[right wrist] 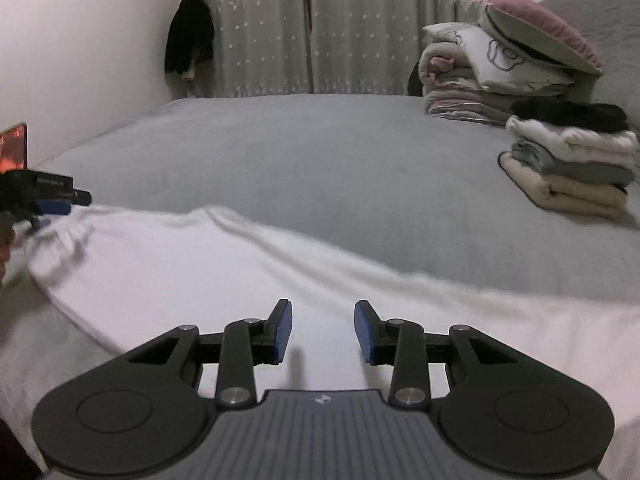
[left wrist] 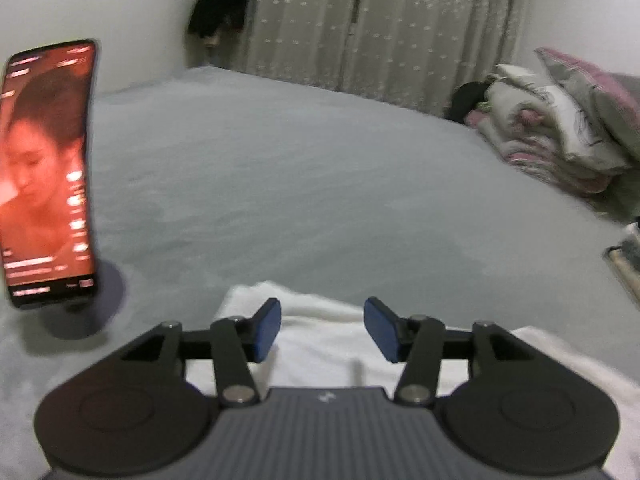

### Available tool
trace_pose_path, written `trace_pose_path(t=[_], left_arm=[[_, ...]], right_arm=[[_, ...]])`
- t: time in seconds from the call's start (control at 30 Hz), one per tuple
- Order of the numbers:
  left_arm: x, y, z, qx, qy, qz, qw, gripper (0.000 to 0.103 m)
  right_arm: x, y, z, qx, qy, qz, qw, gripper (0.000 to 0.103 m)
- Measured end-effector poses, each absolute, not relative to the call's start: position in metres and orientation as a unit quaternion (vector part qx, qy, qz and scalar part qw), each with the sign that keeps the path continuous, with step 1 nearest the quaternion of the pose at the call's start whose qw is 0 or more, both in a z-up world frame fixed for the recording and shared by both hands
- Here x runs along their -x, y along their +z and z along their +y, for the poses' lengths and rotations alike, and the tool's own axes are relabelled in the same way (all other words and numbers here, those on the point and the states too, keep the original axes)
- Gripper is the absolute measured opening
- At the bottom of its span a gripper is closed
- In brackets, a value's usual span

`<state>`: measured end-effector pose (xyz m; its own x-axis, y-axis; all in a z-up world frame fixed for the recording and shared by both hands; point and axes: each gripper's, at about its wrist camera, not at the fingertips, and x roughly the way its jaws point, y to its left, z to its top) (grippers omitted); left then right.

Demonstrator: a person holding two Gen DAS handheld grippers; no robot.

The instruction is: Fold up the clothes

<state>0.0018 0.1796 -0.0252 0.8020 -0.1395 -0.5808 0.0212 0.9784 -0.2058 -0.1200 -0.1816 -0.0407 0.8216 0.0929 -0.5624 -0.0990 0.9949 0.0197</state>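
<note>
- We found the white garment (right wrist: 208,264) spread flat across the near edge of the grey bed (right wrist: 304,152)
- The left gripper (left wrist: 322,330) and the right gripper (right wrist: 323,330) both hovered above it, jaws apart, nothing between them
- We judged a fold to be pending: each gripper needs to take an edge
- A folded stack (right wrist: 572,168) lay well apart, at far right
</note>
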Motion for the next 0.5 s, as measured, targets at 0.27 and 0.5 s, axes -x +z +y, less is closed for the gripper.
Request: trace_pose_path(t=[0.27,0.5], left_arm=[[-0.011,-0.027,0.126,0.148,-0.181,0.353,0.906,0.033],[-0.031,-0.042,0.080,0.066,-0.207,0.353,0.910,0.033]], right_arm=[[0.062,-0.023,-0.201,0.004,0.125,0.328,0.936,0.036],[0.028,-0.046,-0.226,-0.002,0.154,0.344,0.926,0.035]])
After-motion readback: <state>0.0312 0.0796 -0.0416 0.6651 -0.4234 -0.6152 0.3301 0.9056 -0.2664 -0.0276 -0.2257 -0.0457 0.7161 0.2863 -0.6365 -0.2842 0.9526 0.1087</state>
